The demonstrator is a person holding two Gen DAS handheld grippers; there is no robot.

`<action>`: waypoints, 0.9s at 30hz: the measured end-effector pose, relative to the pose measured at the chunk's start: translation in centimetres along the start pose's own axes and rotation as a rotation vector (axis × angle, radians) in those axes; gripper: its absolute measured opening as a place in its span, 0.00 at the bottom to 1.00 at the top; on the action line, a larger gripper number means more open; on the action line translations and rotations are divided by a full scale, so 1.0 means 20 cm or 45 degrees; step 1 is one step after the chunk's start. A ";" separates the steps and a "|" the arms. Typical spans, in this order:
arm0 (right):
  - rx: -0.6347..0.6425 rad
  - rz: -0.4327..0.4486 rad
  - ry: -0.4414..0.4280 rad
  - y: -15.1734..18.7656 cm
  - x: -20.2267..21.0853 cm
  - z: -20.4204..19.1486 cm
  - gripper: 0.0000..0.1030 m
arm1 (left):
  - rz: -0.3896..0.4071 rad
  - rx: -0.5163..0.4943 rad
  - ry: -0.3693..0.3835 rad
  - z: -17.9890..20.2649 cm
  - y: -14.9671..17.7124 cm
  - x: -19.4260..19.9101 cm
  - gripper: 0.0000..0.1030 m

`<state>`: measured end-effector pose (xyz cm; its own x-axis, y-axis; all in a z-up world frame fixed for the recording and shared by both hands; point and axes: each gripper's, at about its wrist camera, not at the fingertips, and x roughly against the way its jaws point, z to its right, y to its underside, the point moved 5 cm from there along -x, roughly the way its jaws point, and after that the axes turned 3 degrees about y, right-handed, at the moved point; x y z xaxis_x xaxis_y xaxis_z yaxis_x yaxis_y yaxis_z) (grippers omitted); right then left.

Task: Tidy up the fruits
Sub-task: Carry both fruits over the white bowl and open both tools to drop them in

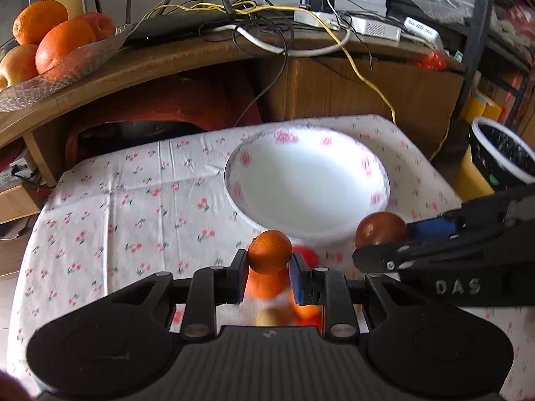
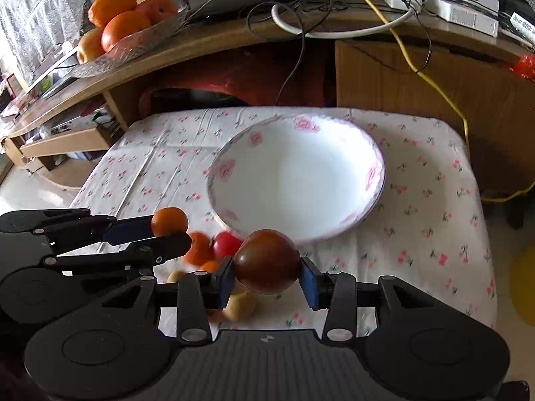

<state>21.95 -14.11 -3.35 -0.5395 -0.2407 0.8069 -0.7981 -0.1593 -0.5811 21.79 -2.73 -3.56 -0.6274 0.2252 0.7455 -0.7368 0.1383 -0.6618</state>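
My left gripper [image 1: 269,260] is shut on a small orange [image 1: 270,256], held just above the table before the white floral bowl [image 1: 307,140]. My right gripper [image 2: 266,275] is shut on a dark red-brown tomato [image 2: 266,260], also near the bowl's [image 2: 297,123] front rim. In the left wrist view the right gripper [image 1: 384,244] comes in from the right with the tomato [image 1: 381,229]. In the right wrist view the left gripper [image 2: 170,232] holds the small orange [image 2: 169,221] at the left. Below them on the cloth lie an orange [image 2: 198,249], a red fruit [image 2: 226,245] and a yellowish fruit [image 2: 240,305]. The bowl holds nothing.
A flowered cloth [image 1: 133,200] covers the small table. Behind stands a wooden desk [image 1: 167,60] with cables, a router and a glass dish of oranges and apples [image 1: 50,40]. A lined bin [image 1: 501,153] stands right of the table.
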 end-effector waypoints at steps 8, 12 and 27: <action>-0.014 0.029 0.033 -0.09 -0.06 0.08 0.35 | 0.007 -0.008 -0.002 0.00 -0.09 -0.10 0.33; -0.013 0.015 0.042 -0.09 -0.10 0.10 0.36 | -0.012 -0.023 -0.008 0.01 -0.10 -0.16 0.33; 0.049 0.049 0.060 -0.12 -0.15 0.11 0.39 | -0.033 -0.026 -0.023 0.00 -0.11 -0.23 0.33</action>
<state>26.01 -15.02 -4.71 -0.5822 -0.2018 0.7876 -0.7663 -0.1877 -0.6145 26.32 -4.10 -5.61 -0.6129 0.2036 0.7635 -0.7476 0.1635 -0.6437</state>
